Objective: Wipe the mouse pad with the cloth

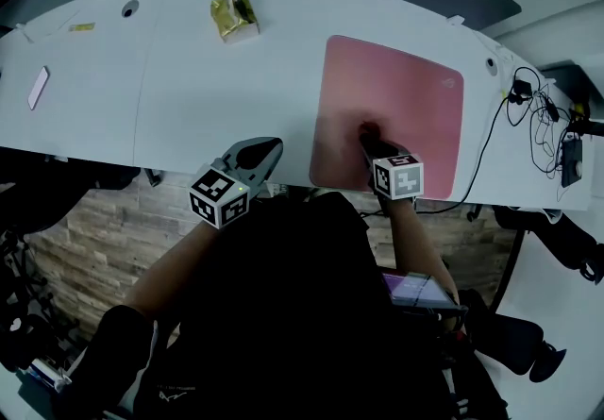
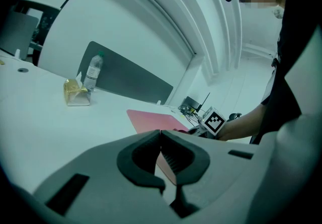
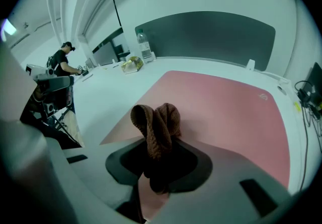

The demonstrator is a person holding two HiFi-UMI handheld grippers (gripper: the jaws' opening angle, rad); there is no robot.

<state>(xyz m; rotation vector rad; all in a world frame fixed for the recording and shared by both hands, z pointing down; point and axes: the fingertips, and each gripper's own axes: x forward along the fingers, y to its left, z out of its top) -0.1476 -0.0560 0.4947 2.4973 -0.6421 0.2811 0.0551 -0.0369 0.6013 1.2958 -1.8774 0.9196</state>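
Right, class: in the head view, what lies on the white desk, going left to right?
Small pink flat rectangular item → round desk hole → crumpled golden foil packet → large pink rectangular mouse pad → tangle of black cables. Right tool with brown knitted cloth overlaps the pad, so omitted.

Cloth [image 3: 156, 127] on mouse pad [image 1: 396, 107], desk [image 1: 226, 97] R.

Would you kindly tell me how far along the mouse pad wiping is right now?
Done: the right gripper is shut on the bunched brown knitted cloth. In hand: it sits over the near part of the pink rectangular mouse pad. Left: likely the far and right stretches, though no wipe marks show.
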